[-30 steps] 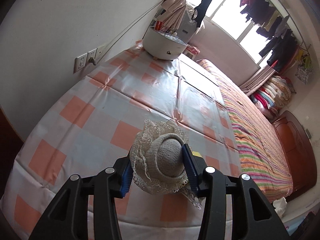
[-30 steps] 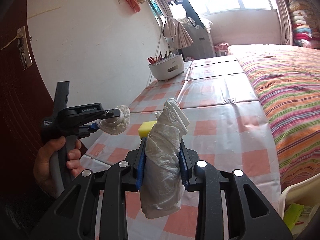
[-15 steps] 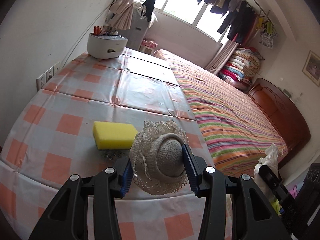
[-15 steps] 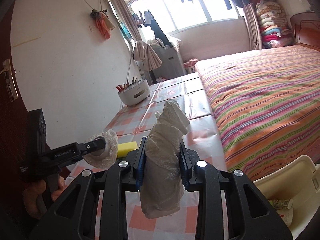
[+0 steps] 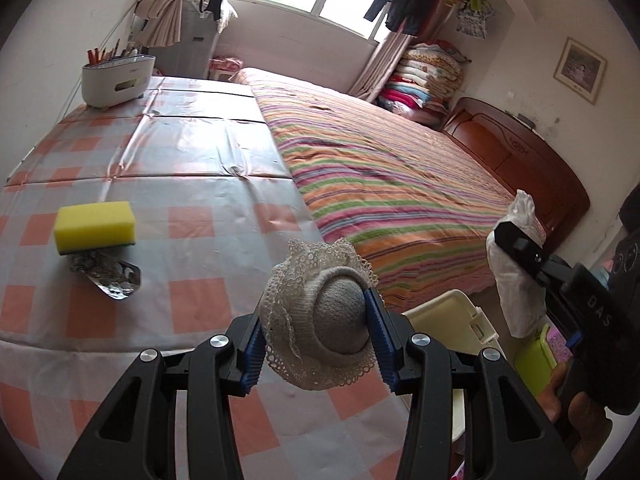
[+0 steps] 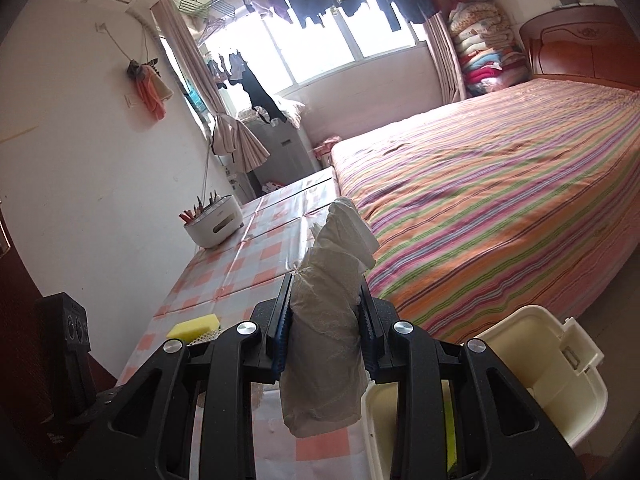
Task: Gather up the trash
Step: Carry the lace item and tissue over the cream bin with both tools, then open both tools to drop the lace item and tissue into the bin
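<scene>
The left gripper [image 5: 318, 334] has its jaws closed on a small lace-trimmed knitted hat [image 5: 320, 320], held up over the near edge of the checked tablecloth [image 5: 192, 184]. On the cloth at 10 o'clock from it lies a yellow sponge [image 5: 95, 227] with a crumpled foil wrapper [image 5: 106, 276] touching its near side. The right gripper [image 6: 325, 330] has its jaws pinched on a wad of white tissue [image 6: 328, 320] that stands upright between them. At 4 o'clock from it, beside the striped bed [image 6: 500, 200], sits the open cream bin [image 6: 532, 364]; its lid is up
</scene>
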